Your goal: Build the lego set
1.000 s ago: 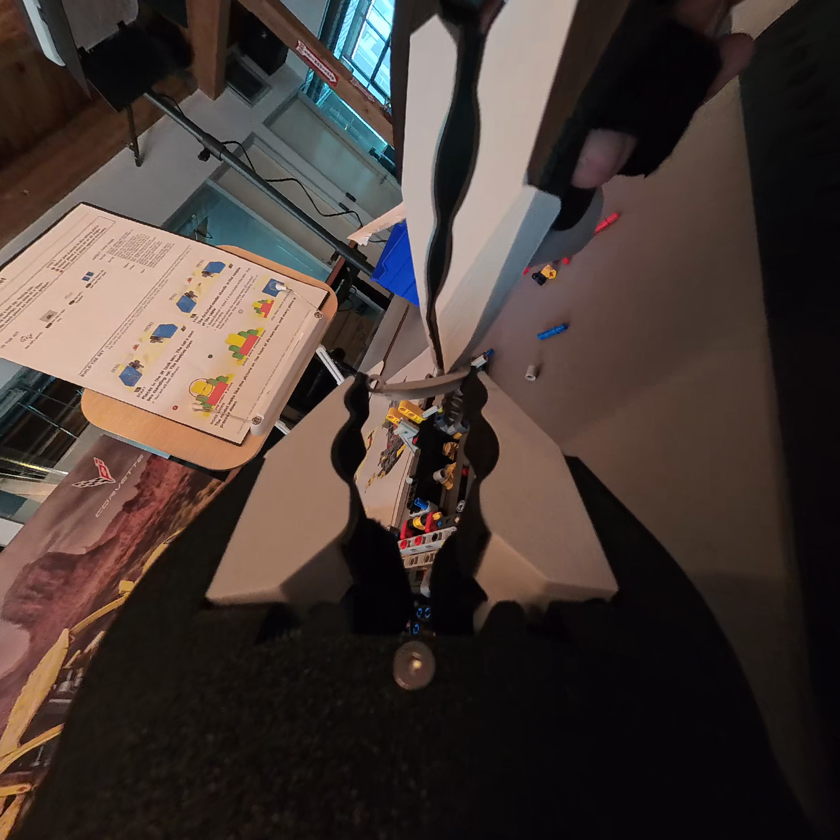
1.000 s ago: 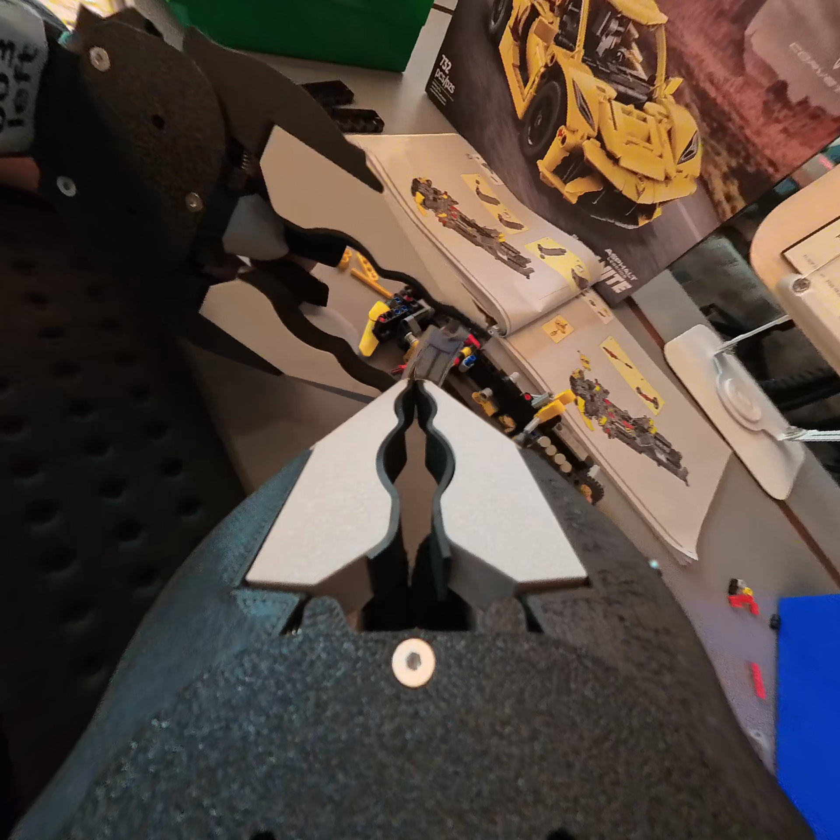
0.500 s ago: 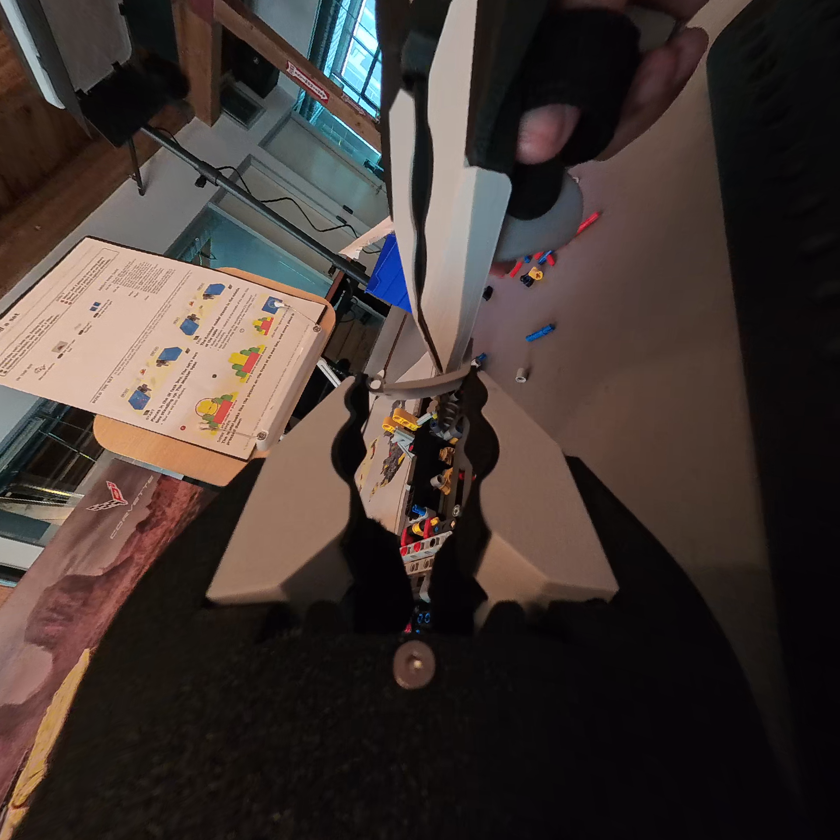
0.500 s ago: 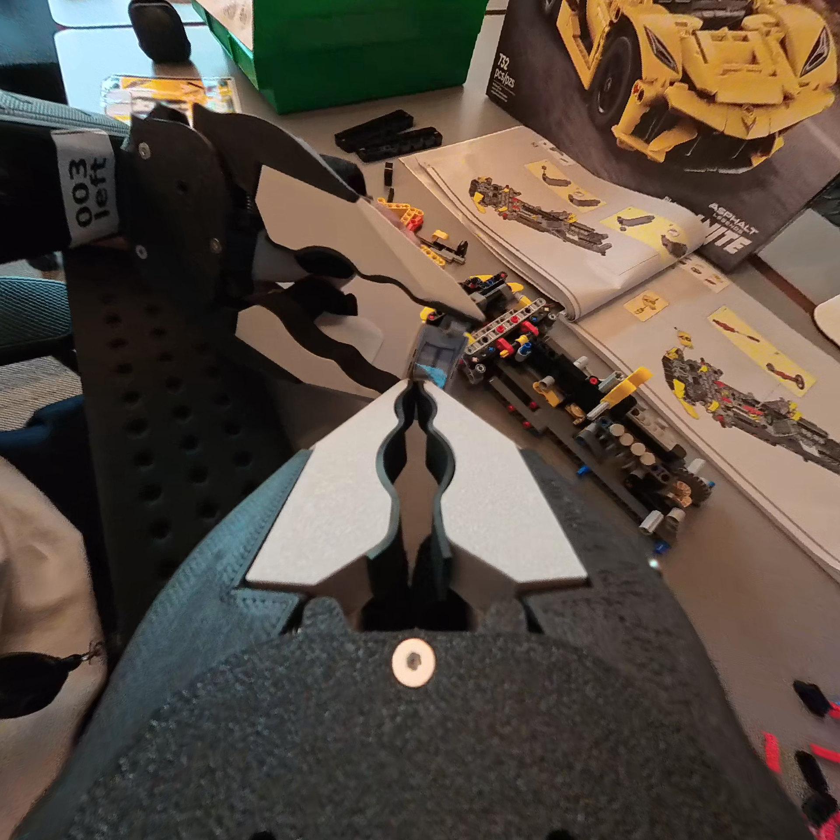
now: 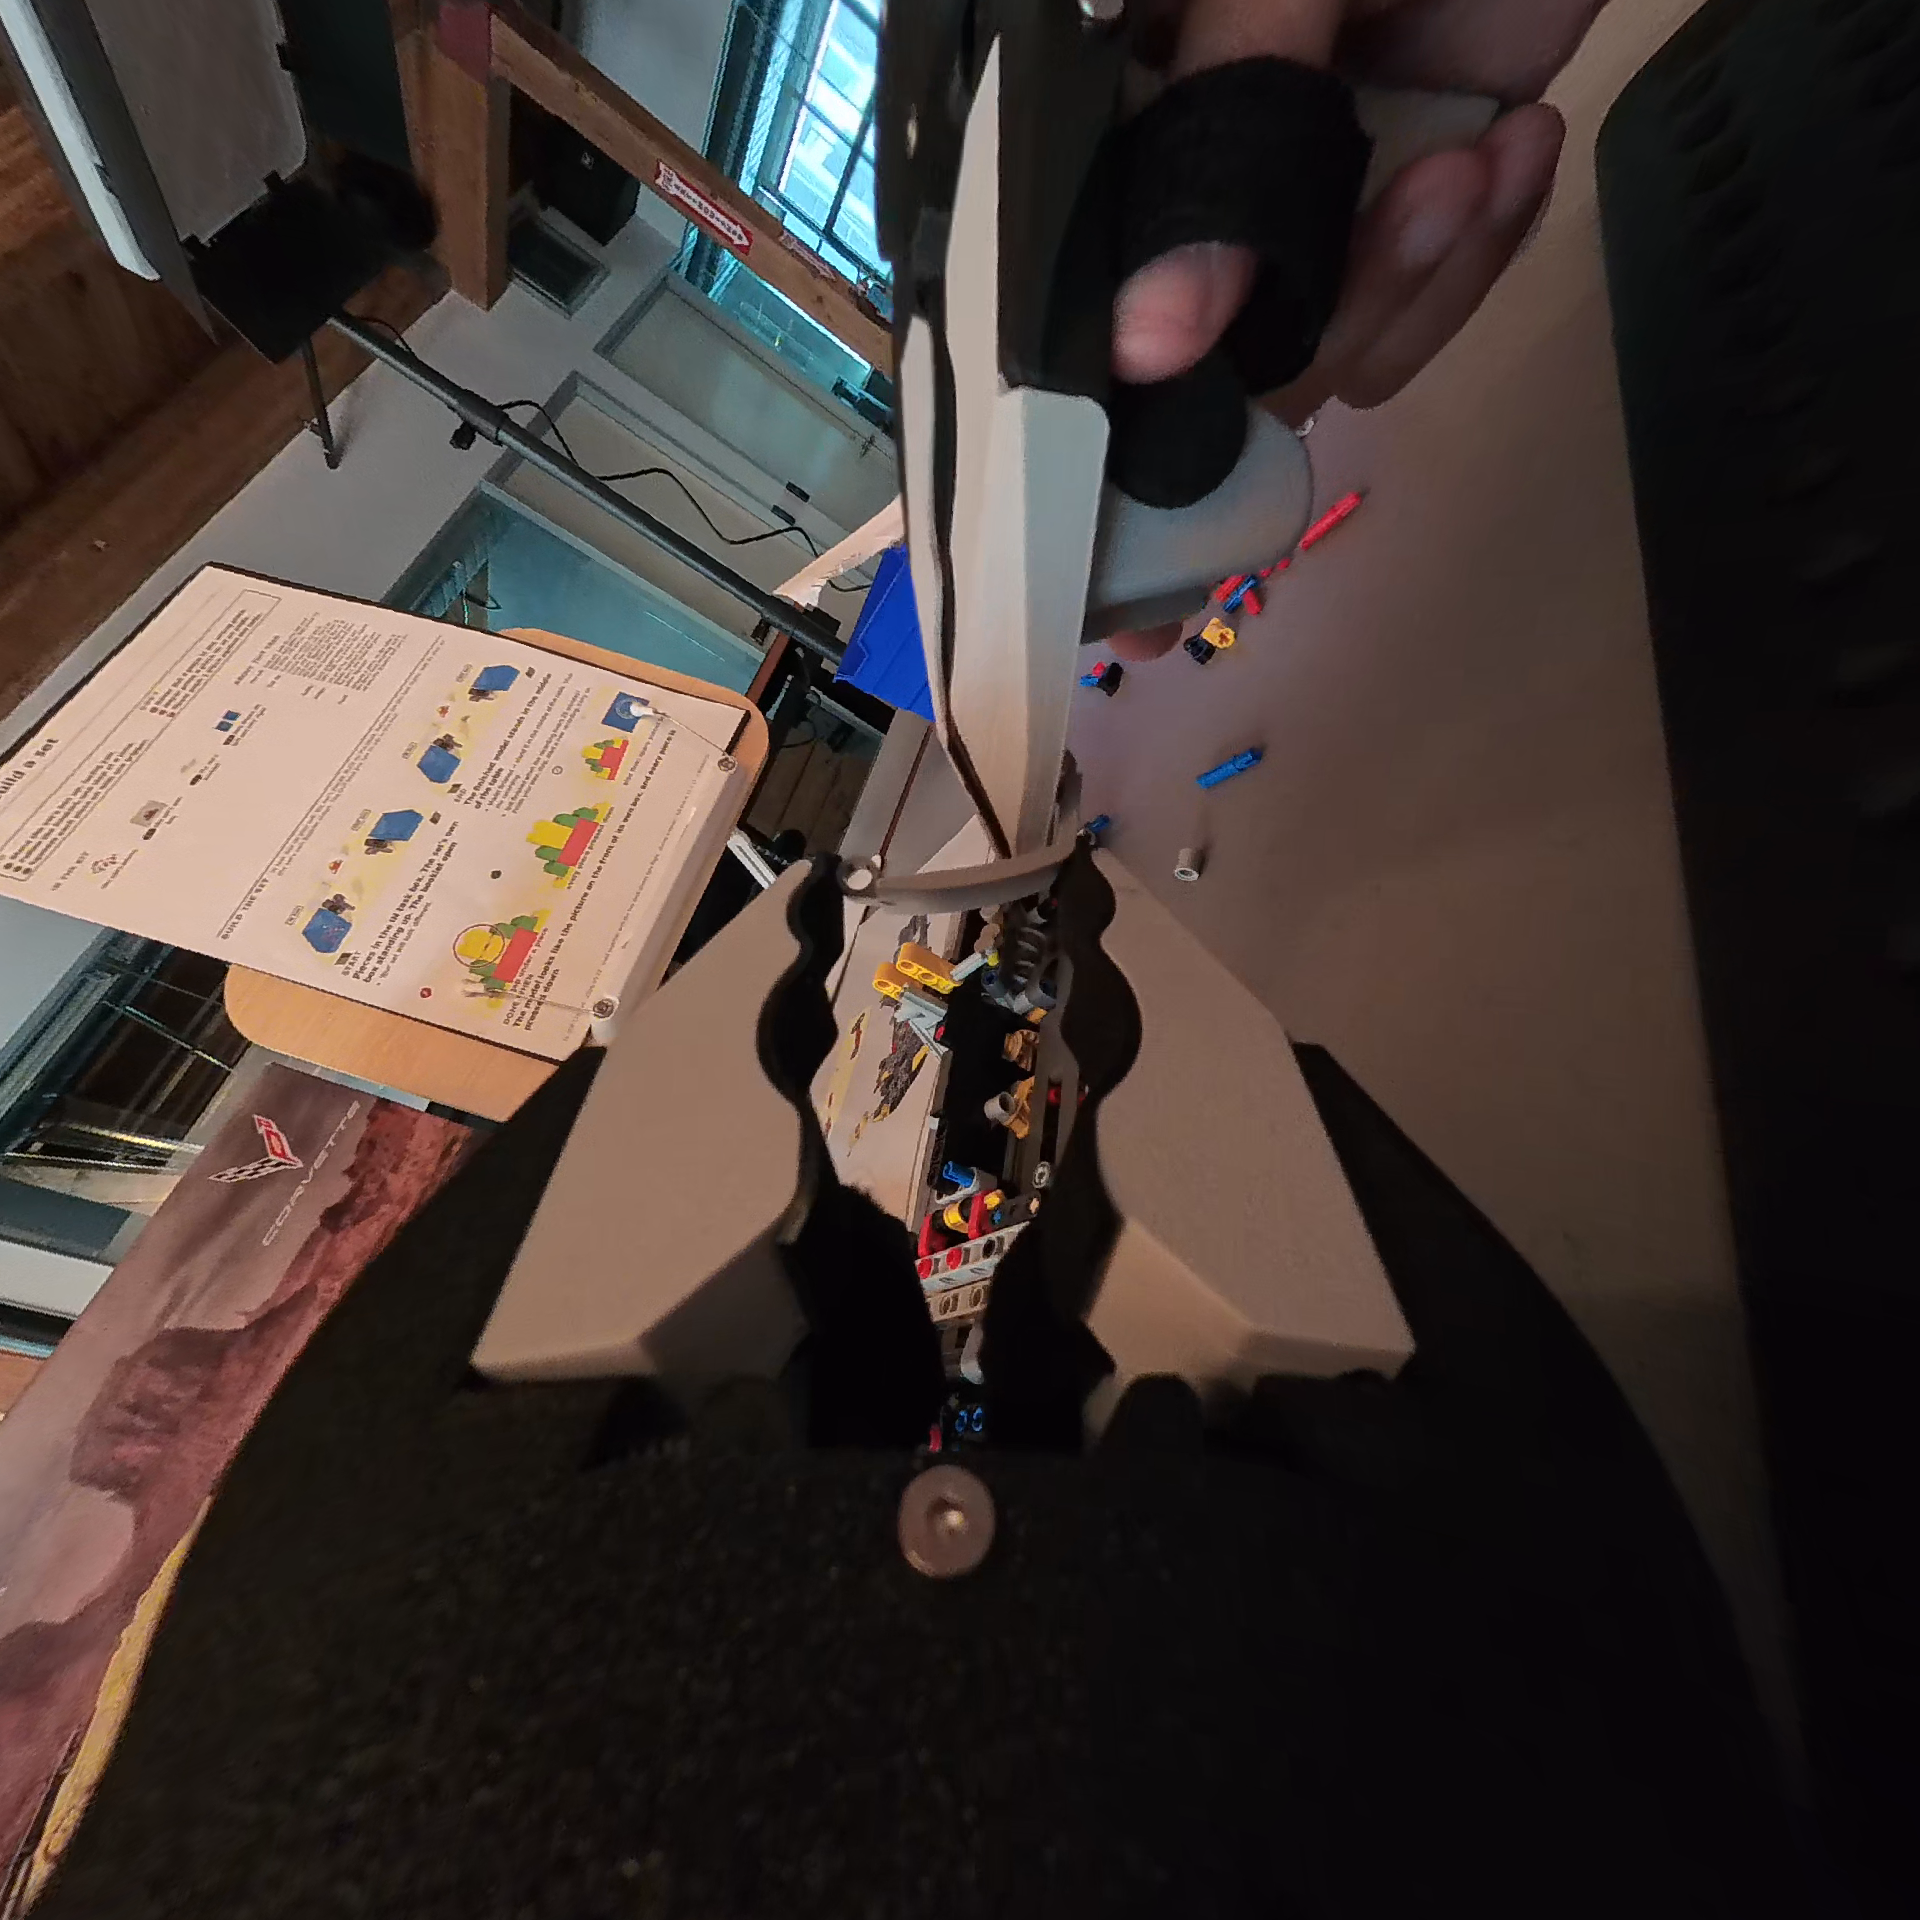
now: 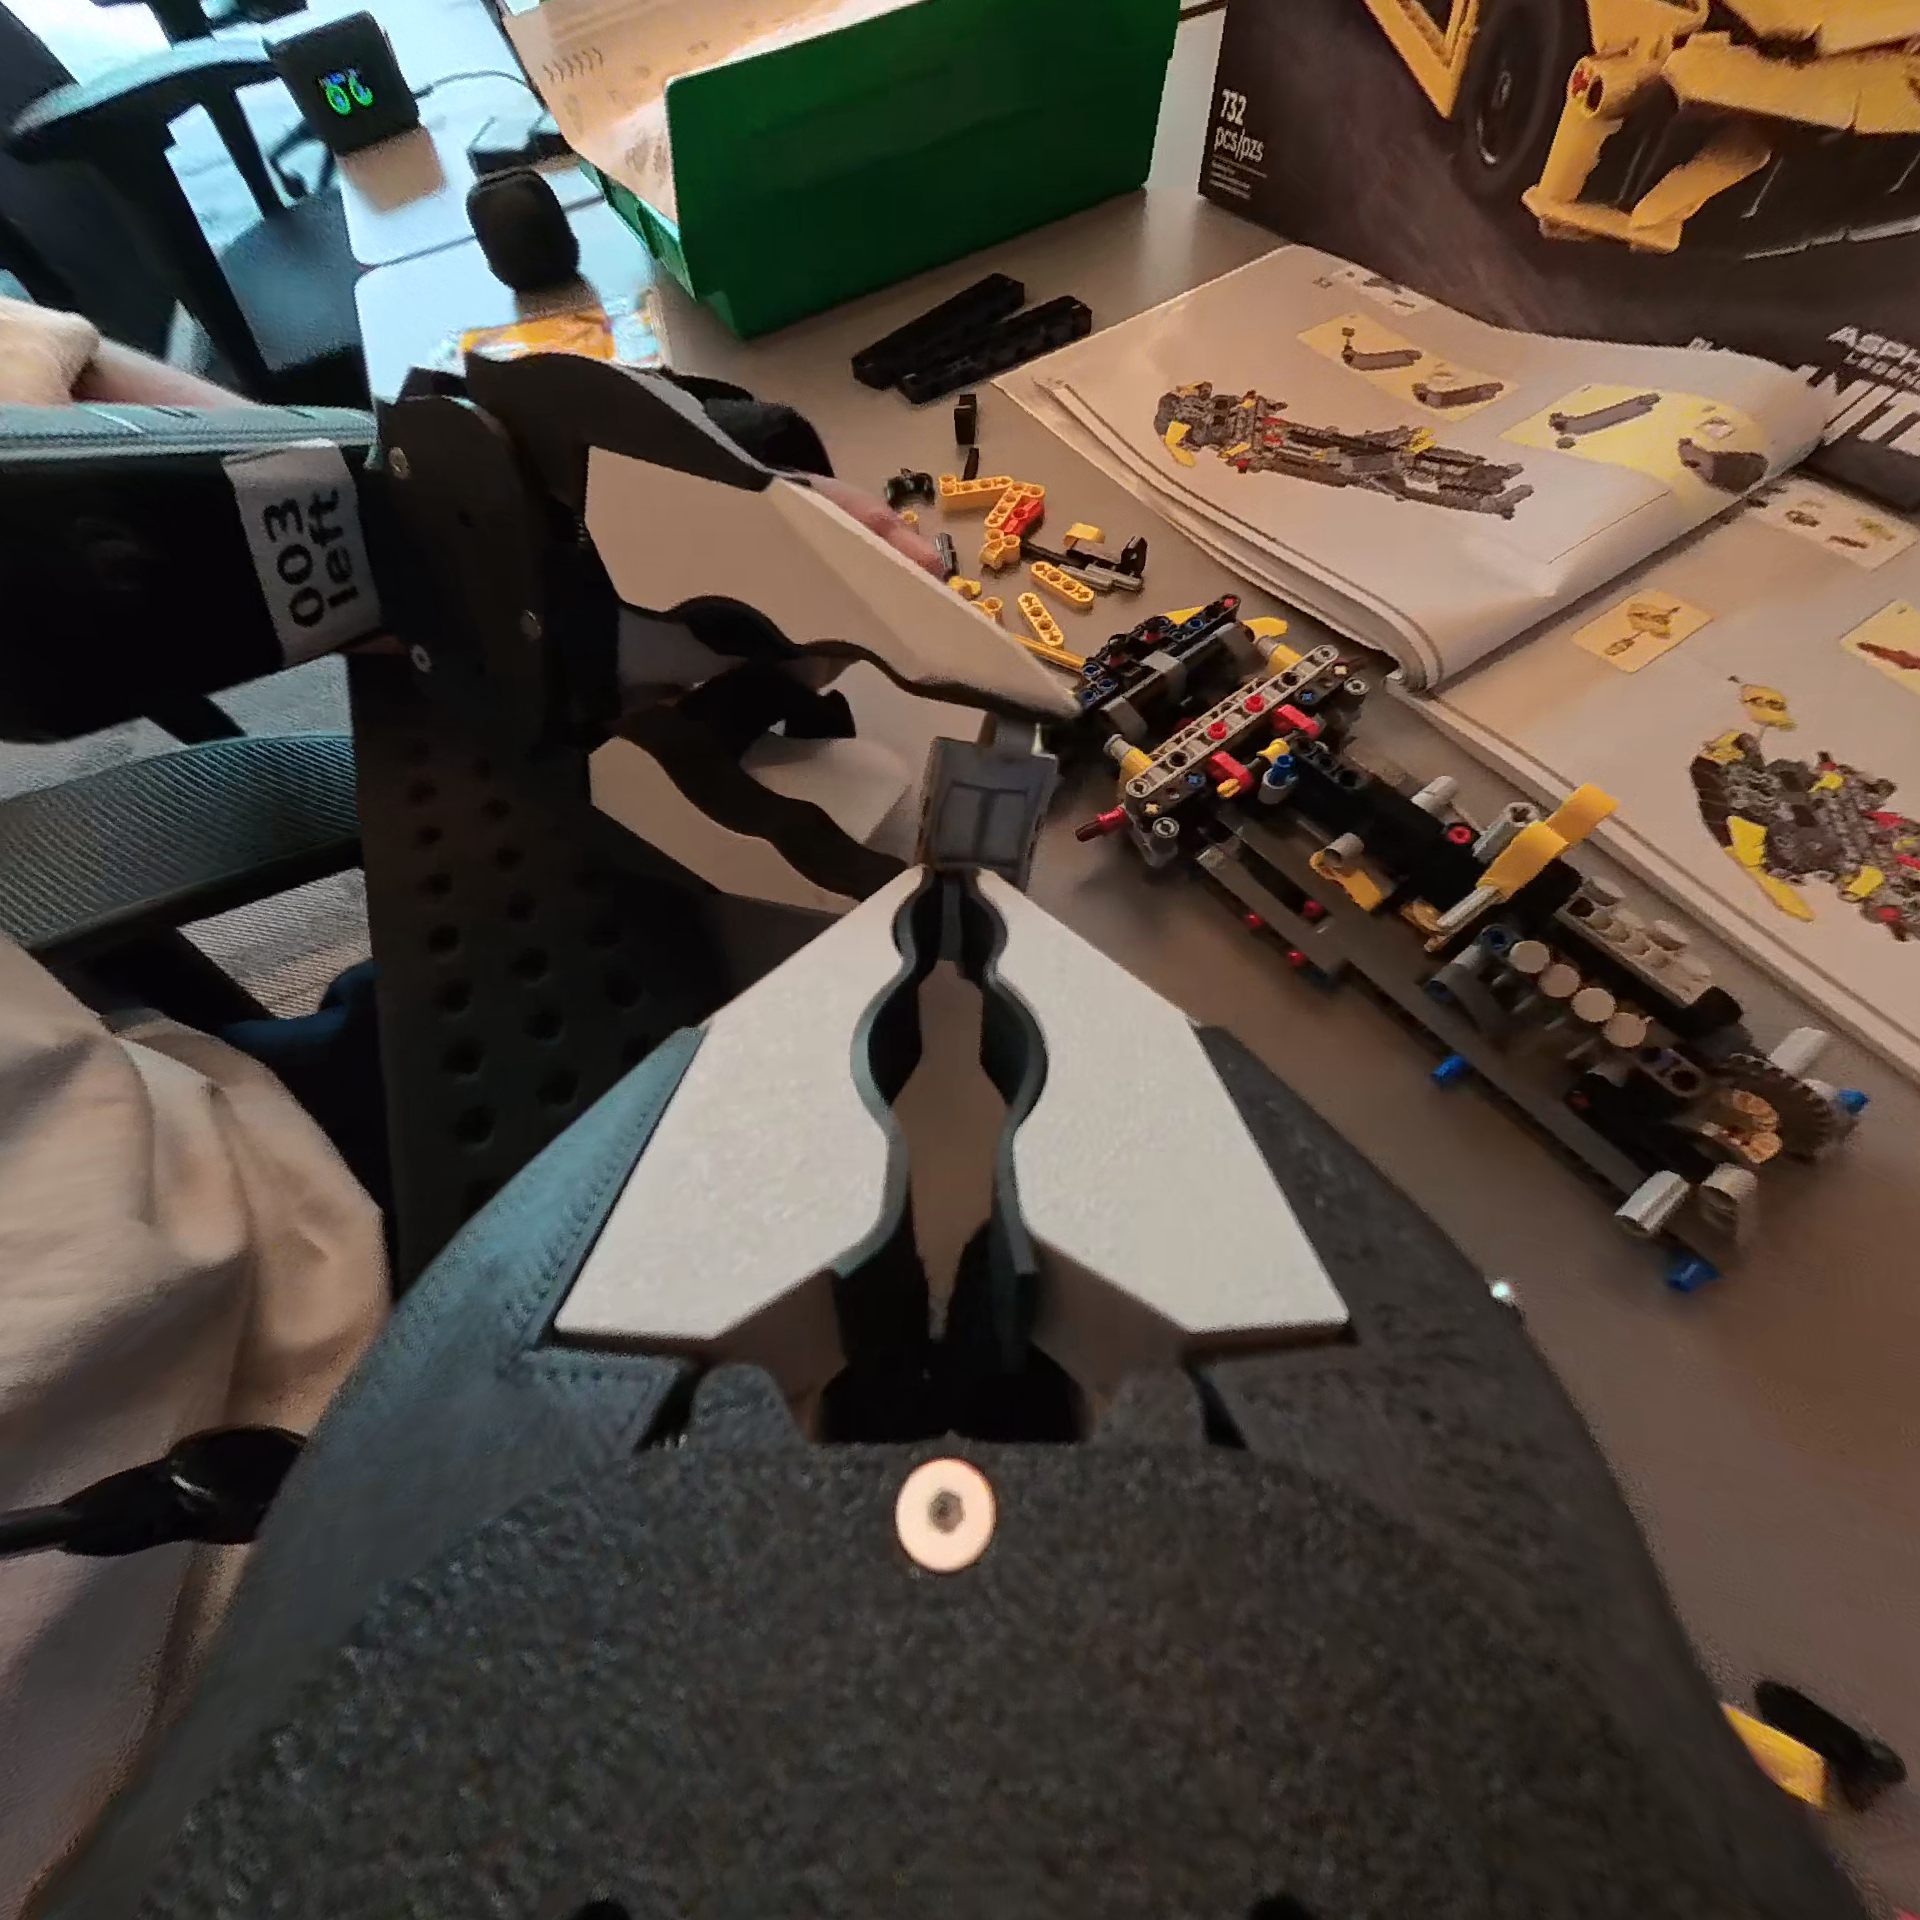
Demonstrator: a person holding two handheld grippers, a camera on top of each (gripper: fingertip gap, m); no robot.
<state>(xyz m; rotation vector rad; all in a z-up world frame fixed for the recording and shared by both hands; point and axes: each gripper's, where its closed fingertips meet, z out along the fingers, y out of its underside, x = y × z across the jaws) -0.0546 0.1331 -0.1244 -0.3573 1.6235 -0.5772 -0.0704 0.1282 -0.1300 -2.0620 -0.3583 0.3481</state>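
A grey curved panel (image 5: 966, 883) spans the tips of my left gripper (image 5: 951, 878), whose pads press on its two ends. My right gripper (image 5: 1023, 831) comes down from above in that view and is shut on the panel's edge. In the right wrist view the panel (image 6: 982, 810) sits just past my right gripper (image 6: 951, 883), between the left gripper's fingers (image 6: 997, 675). The long half-built car chassis (image 6: 1455, 883) of black, grey and yellow parts lies on the table to the right. It also shows between my left fingers (image 5: 997, 1091).
An open instruction booklet (image 6: 1351, 436), the set's box with a yellow car (image 6: 1662, 156) and a green box (image 6: 914, 156) lie behind the chassis. Loose yellow parts (image 6: 1018, 540) and black beams (image 6: 966, 332) lie nearby. Small pins (image 5: 1226, 769) are scattered on the table. A printed sheet stands on a board (image 5: 364, 810). Only a small space, under 4 cm, lies between the two pairs of fingers.
Both grippers have moved together with the grey panel held between them, a little away from the chassis end. The right wrist view now takes in more of the table. Both grasps hold.
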